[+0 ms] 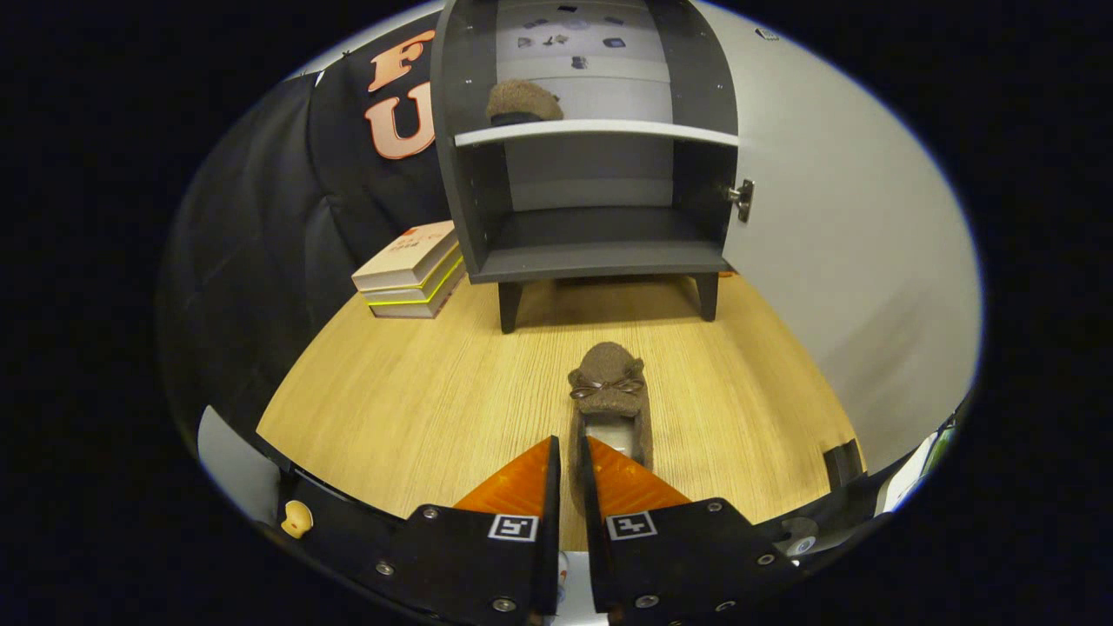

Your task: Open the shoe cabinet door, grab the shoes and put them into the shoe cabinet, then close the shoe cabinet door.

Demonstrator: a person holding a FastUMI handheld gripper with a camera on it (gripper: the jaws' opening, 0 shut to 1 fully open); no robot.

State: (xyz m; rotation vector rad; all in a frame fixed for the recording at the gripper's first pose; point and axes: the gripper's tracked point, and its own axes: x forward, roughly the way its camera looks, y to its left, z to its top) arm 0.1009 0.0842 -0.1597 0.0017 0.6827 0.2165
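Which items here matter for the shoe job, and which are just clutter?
Job: cabinet, its door open; shoe on shelf; shoe on floor; gripper, jaws closed on that shoe's heel wall.

Clutter: books beside the cabinet.

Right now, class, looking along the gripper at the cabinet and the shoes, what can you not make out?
- Gripper: whether its nearly closed fingers pinch the near shoe's heel wall; the fingers cover it.
- Shoe on the shelf: too small for detail, its base hidden by the shelf edge.
- Cabinet: top cut off in the gripper view.
- Books: cover print too small.
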